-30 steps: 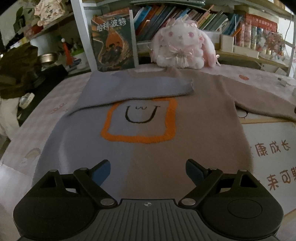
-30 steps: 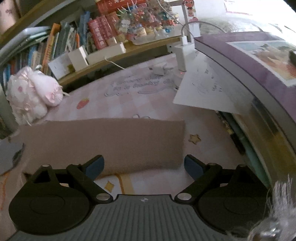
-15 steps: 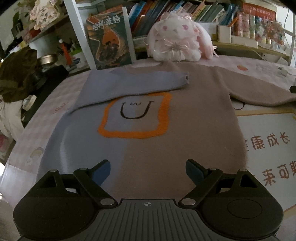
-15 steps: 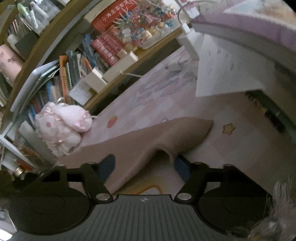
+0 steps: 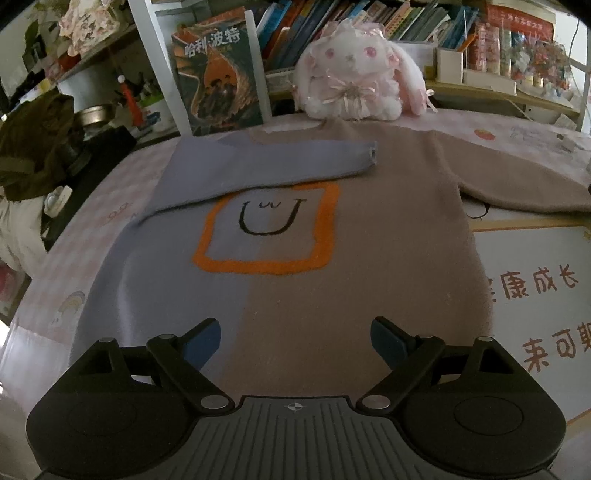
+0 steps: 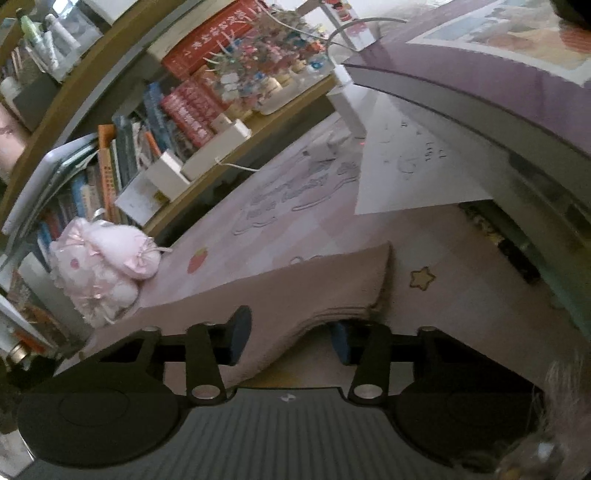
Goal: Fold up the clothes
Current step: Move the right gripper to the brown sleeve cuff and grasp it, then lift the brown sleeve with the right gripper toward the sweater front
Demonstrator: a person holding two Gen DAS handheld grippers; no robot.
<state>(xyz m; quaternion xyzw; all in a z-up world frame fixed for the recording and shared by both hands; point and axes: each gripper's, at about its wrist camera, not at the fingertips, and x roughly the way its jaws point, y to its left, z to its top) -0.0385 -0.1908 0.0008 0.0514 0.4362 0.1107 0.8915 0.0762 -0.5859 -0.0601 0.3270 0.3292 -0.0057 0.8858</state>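
two cameras look over one worktop covered in a pale pink checked cloth printed with small rainbows, a strawberry and stars. behind it stand shelves packed with books; a large book leans upright against a white post, and a pink and white plush rabbit sits at the far edge. a white printed sheet with red characters lies on the right side, partly under the garment.

the sweater lies flat in the middle of the worktop, half lavender, half brownish pink, with an orange square and a drawn smile on the chest. its lavender sleeve is folded across the chest just above the square. the other sleeve stretches out sideways toward the right edge.

the left hand-held gripper hovers above the sweater's hem, tilted down, its jaws spread wide with nothing between them.

the right hand-held gripper is rolled to one side and low at the outstretched sleeve. its jaws are closing, with the raised, bunched near edge of the sleeve between the blue pads; whether they press it firmly i cannot tell.
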